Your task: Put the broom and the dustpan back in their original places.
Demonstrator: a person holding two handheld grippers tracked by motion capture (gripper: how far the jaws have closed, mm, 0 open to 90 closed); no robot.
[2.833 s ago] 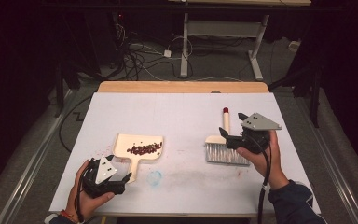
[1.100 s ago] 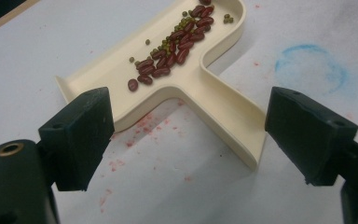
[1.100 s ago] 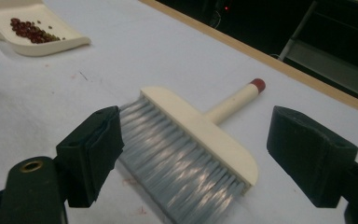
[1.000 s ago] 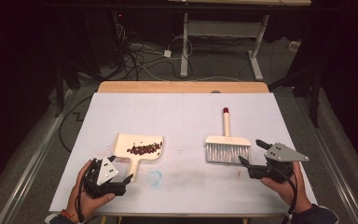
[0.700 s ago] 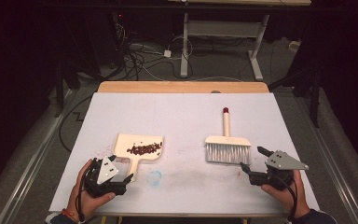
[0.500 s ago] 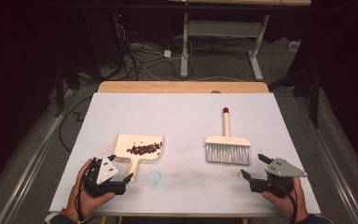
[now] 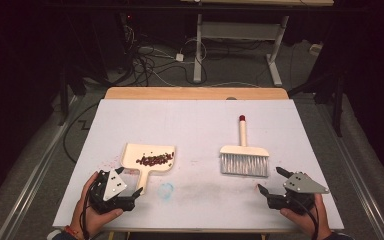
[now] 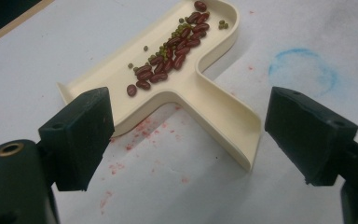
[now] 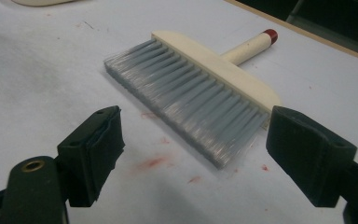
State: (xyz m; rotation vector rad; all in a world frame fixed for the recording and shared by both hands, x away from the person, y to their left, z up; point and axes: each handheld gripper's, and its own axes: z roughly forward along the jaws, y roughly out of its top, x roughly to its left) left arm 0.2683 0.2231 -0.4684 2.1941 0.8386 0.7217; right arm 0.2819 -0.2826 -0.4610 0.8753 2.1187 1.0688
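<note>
Beans [image 7: 154, 159], dark red with a few small green ones among them, lie gathered in the cream dustpan [image 7: 148, 158], which sits flat on the white table [image 7: 190, 125] with its handle pointing at my left gripper [image 7: 130, 184]. That gripper's jaws stand wide apart on either side of the handle's end, holding nothing. What has changed is on the other side of the dustpan: my right gripper [image 7: 270, 181] had the brush [image 7: 244, 156] in hand a few seconds ago, and it has since let go and drawn back toward me, jaws now spread and empty just short of the grey bristles. The brush lies flat, well to the right of the dustpan, its red-tipped handle pointing away from me. I judge the sweeping is finished, and the dustpan would be the next thing to lift. Around the dustpan the table shows faint red smears [image 8: 140, 133] and, near its handle, a blue ring stain [image 7: 166, 190]. Beyond the table's wooden far edge, cables [image 7: 150, 60] sprawl over a dim floor by a desk frame [image 7: 240, 35].
</note>
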